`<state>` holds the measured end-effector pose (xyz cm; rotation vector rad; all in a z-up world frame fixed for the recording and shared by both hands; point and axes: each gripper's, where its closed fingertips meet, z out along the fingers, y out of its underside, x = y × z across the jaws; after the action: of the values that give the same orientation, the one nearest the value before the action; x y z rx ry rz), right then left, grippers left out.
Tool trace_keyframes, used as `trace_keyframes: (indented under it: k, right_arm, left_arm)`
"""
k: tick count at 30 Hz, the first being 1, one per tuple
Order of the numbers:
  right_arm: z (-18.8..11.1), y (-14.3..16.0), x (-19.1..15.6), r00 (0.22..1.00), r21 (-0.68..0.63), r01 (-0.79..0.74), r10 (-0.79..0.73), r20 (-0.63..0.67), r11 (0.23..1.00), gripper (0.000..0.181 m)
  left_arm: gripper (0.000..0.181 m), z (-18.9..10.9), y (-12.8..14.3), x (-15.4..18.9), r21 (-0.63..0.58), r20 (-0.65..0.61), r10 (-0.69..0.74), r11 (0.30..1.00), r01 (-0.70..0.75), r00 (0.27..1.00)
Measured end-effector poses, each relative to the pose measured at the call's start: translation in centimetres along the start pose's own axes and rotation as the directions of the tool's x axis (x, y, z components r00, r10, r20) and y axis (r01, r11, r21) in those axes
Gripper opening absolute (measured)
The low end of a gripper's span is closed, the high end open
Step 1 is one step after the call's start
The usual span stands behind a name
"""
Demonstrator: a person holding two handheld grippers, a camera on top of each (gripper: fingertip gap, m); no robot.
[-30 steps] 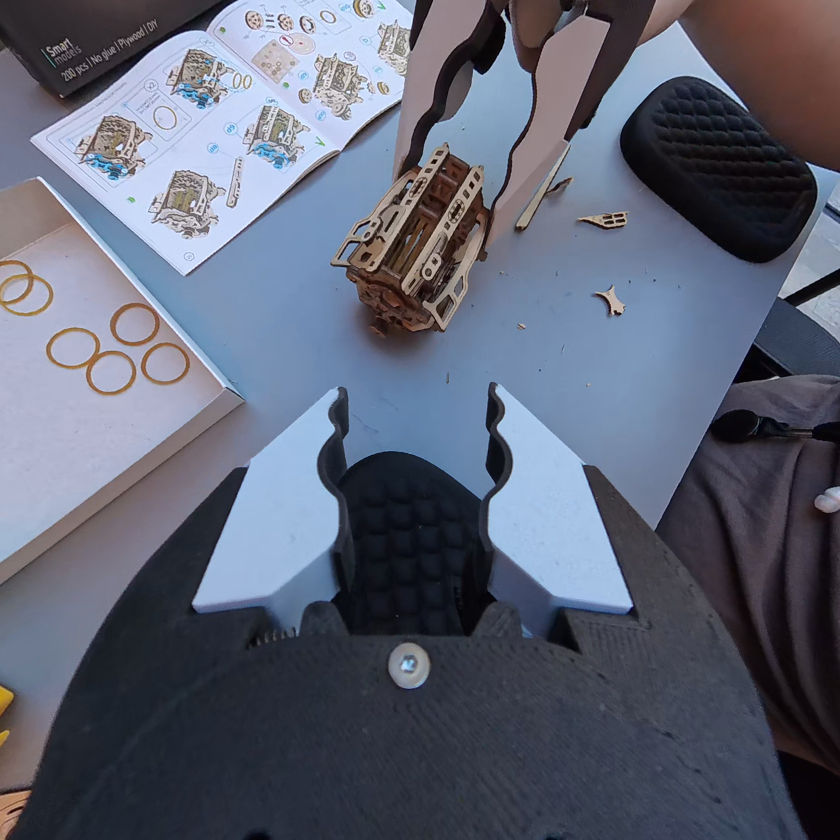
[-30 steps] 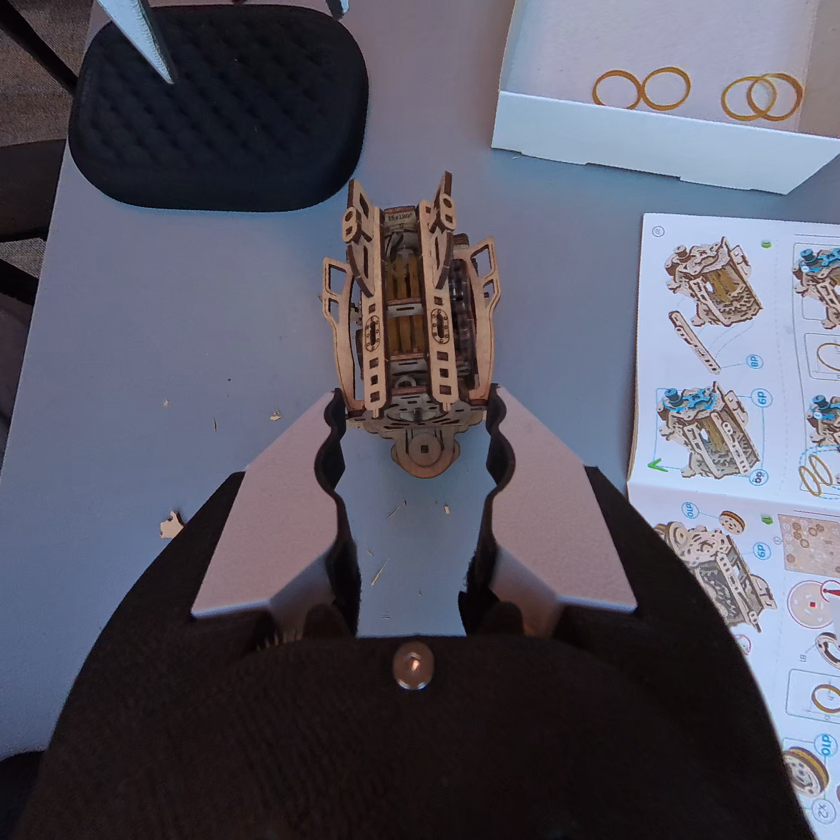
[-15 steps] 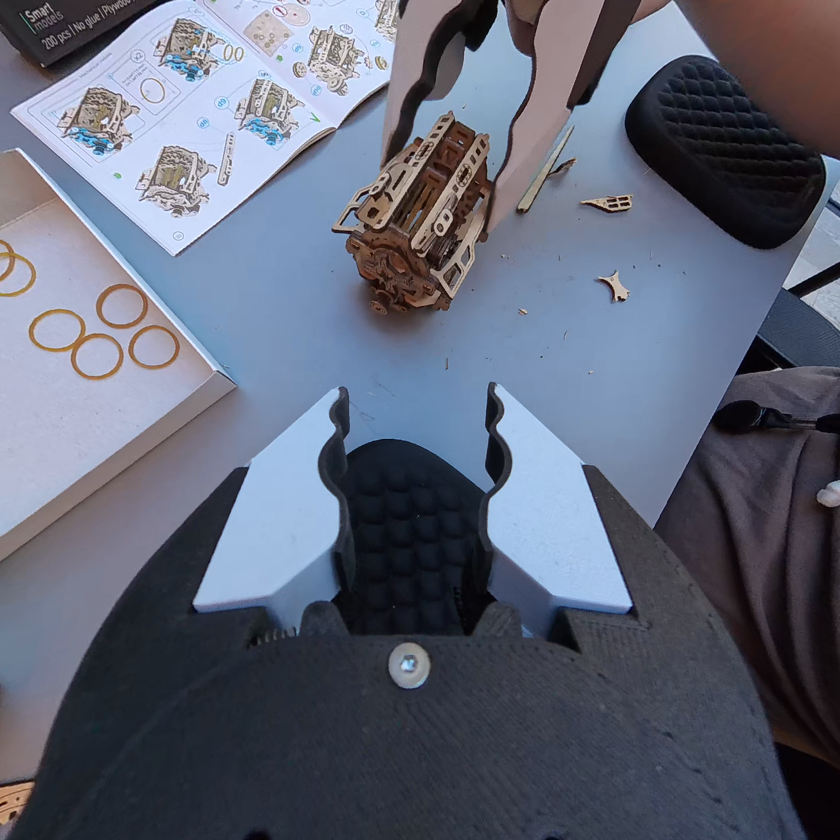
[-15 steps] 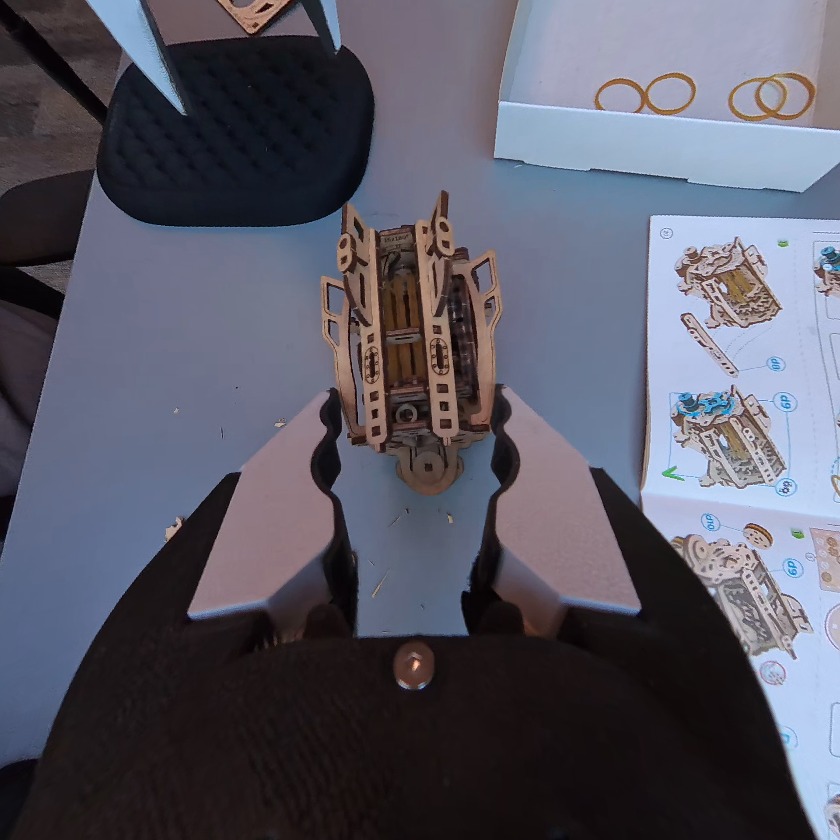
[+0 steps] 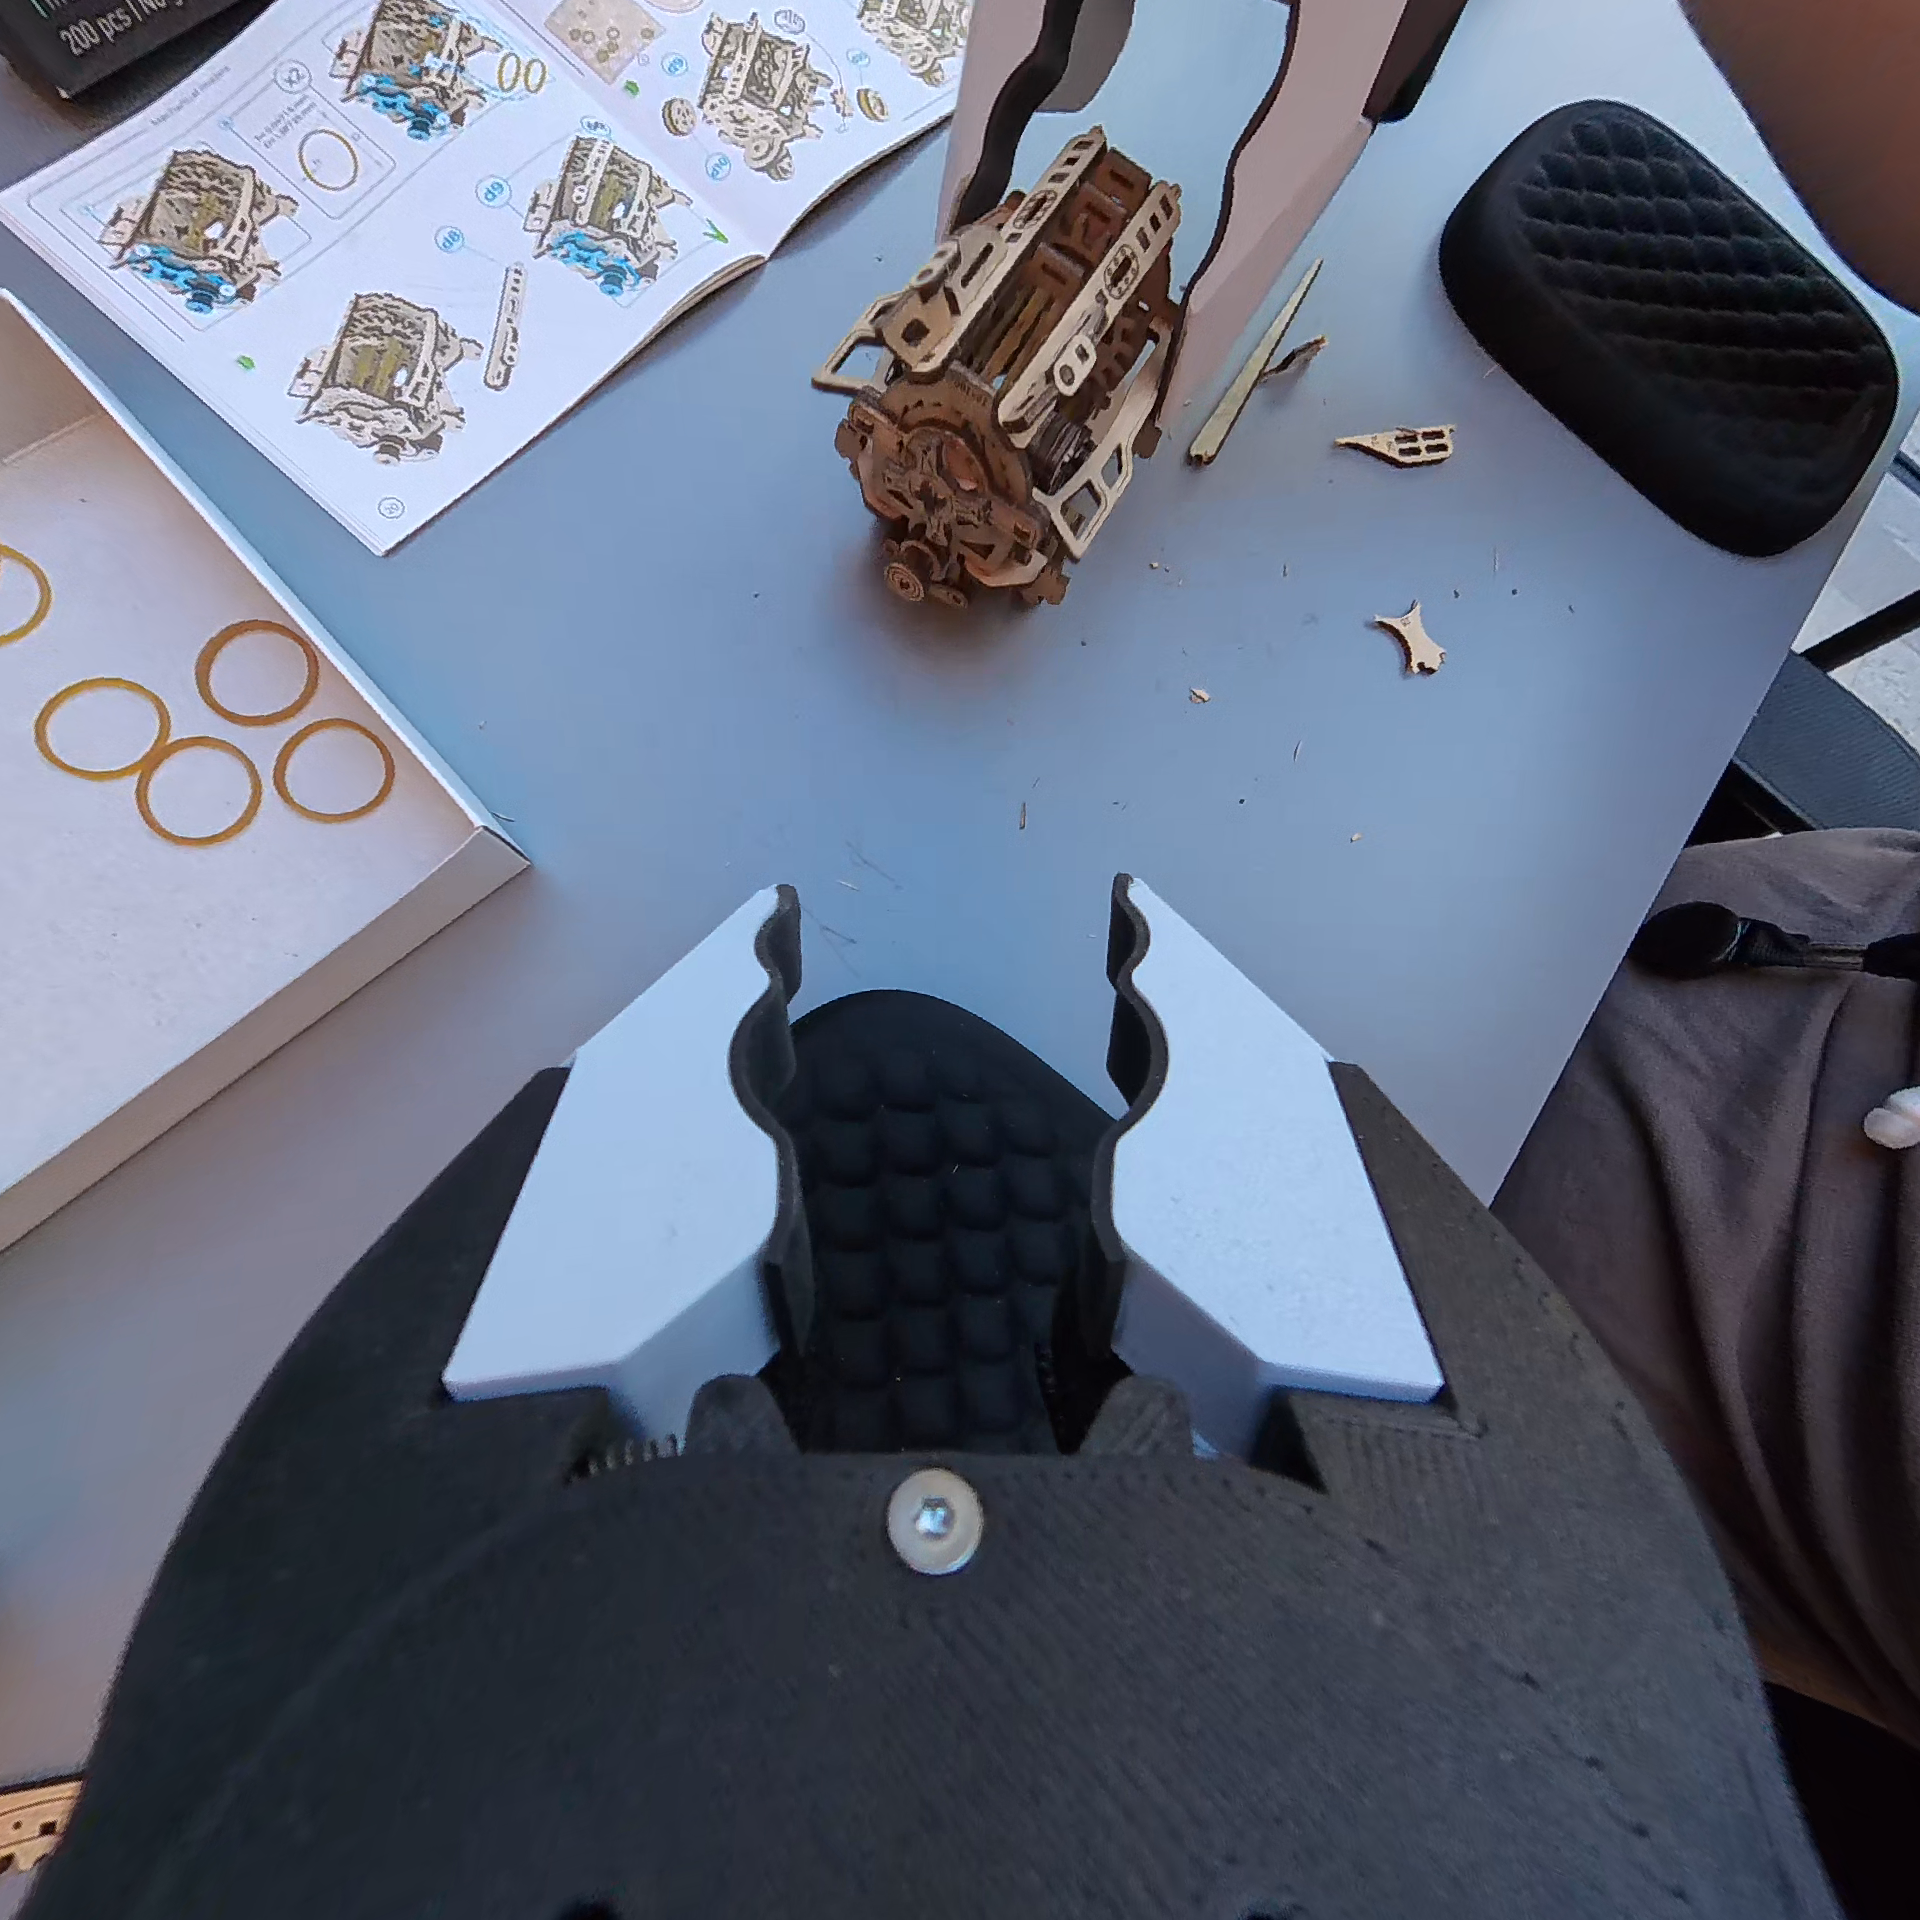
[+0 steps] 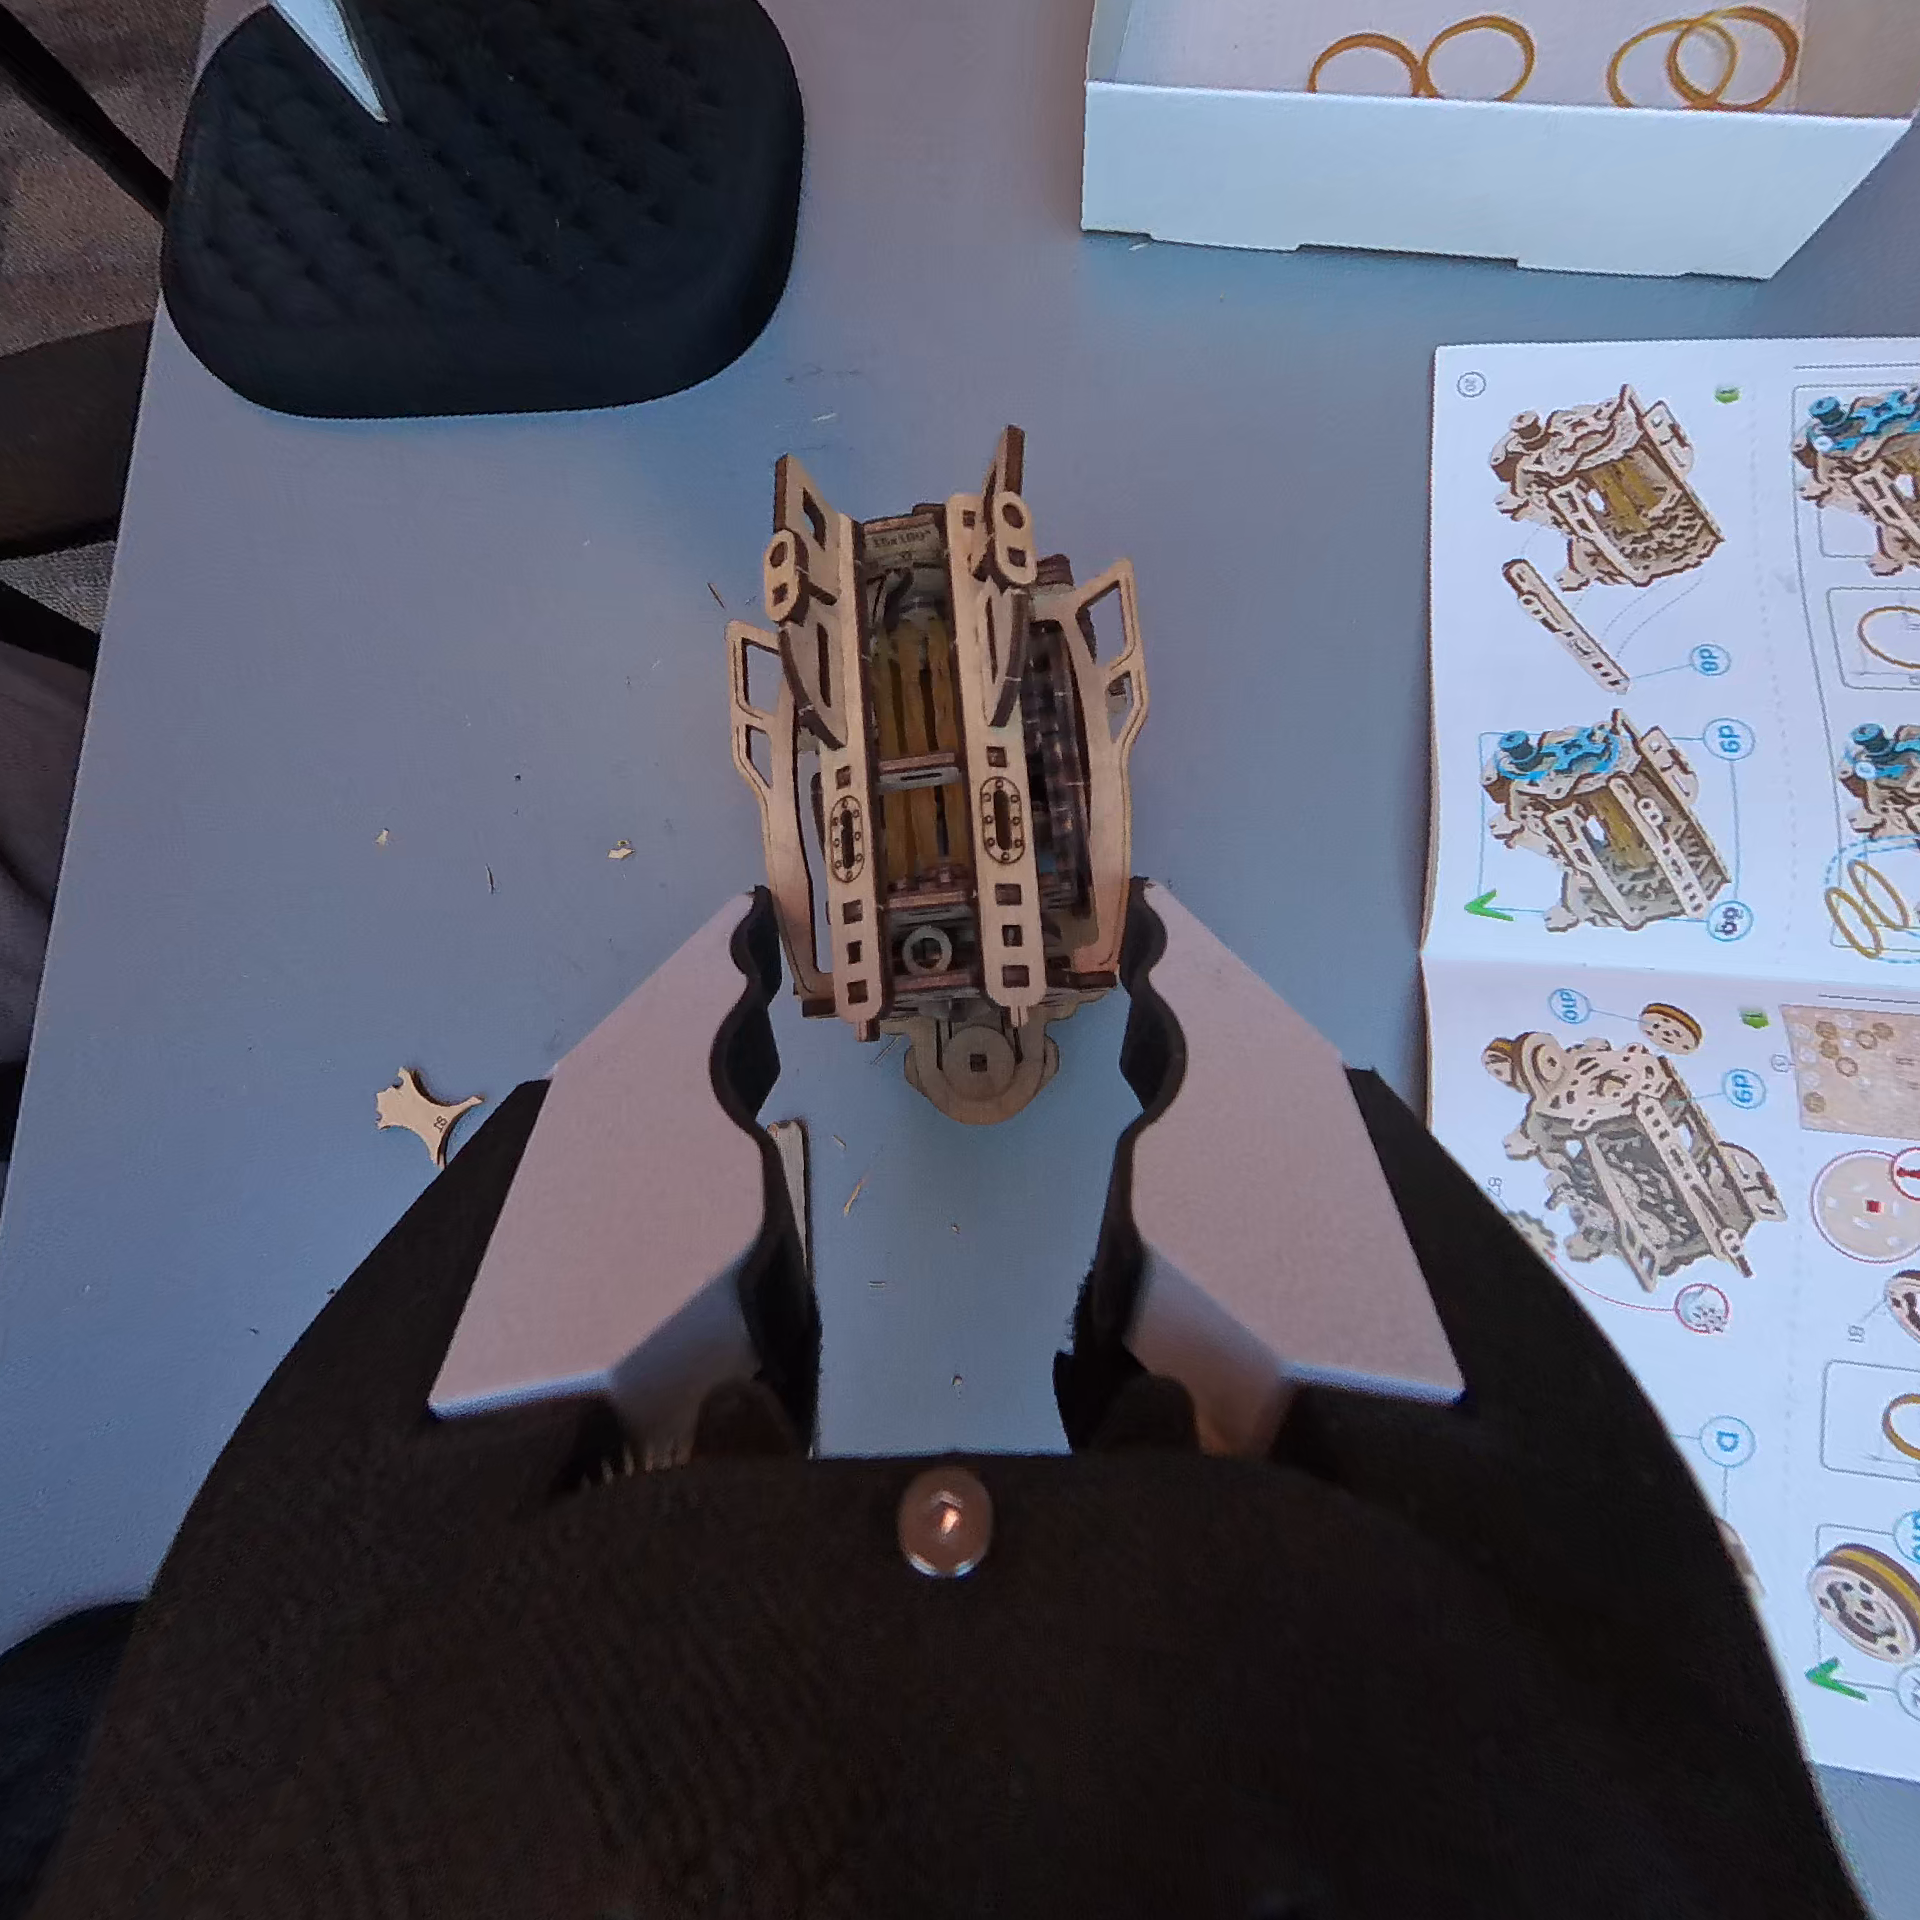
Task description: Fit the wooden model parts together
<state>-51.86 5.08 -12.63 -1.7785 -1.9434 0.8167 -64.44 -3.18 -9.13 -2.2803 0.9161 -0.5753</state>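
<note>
The wooden model (image 6: 935, 790), a slatted plywood engine block with yellow bands inside, stands tilted on the grey table (image 6: 416, 675). My right gripper (image 6: 951, 904) is shut on its near end, one finger on each side. In the left wrist view the model (image 5: 997, 416) points its round gear end at the camera, with the right gripper (image 5: 1081, 260) on its far end. My left gripper (image 5: 945, 894) is open and empty, well short of the model, above a black quilted pad (image 5: 925, 1195). One left finger (image 6: 353, 52) shows far off.
An open instruction booklet (image 5: 416, 208) and a white box (image 5: 156, 987) with rubber bands lie left of the model. A second black pad (image 5: 1662, 312), a wooden stick (image 5: 1252, 364) and small wooden offcuts (image 5: 1397, 445) lie to its right. A person's lap (image 5: 1766, 1195) is at the table's edge. The grippers' ends are close to 15 centimetres from one another.
The right gripper has tipped and turned the model, so its gear end now faces the left camera more. The left gripper stays open and has moved slightly.
</note>
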Motion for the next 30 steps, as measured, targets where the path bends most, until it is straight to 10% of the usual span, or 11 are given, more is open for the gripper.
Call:
trace_keyframes:
  k: [30]
  right_arm:
    - [1.4,-1.6,-0.2,0.997,0.127,-0.073,0.068,0.046,0.989,0.066]
  left_arm:
    - [0.056,0.9,0.4,0.9,-0.008,-0.017,0.002,1.000,-0.002,1.000]
